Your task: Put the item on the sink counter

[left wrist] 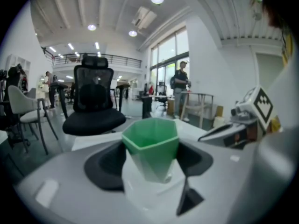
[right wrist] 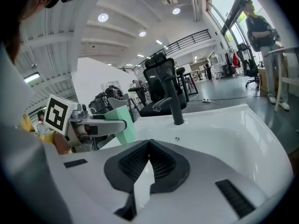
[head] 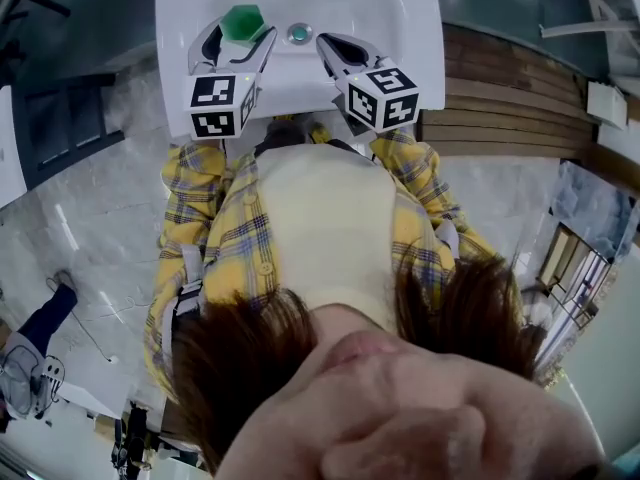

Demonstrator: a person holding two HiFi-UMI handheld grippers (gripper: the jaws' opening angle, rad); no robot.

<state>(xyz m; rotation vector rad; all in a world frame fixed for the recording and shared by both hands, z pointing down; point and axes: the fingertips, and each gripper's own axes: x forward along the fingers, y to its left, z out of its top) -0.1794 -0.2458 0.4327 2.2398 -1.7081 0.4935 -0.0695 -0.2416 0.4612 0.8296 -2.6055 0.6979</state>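
A green faceted cup (head: 241,20) stands upright on the left rim of the white sink (head: 400,8), beside the basin. My left gripper (head: 238,38) is shut on the green cup (left wrist: 152,146), one dark pad against each side, and the cup's base rests on the white counter. My right gripper (head: 335,48) hovers over the basin's front right, shut with its ribbed pads (right wrist: 161,160) meeting and nothing between them. From the right gripper view the cup (right wrist: 122,122) shows at the left, held in the left gripper (right wrist: 100,125).
A black faucet (right wrist: 175,104) rises at the back of the basin, and a round drain (head: 298,34) lies at its middle. Wooden boards (head: 500,108) lie to the right of the sink. A black office chair (left wrist: 96,106) stands beyond the counter.
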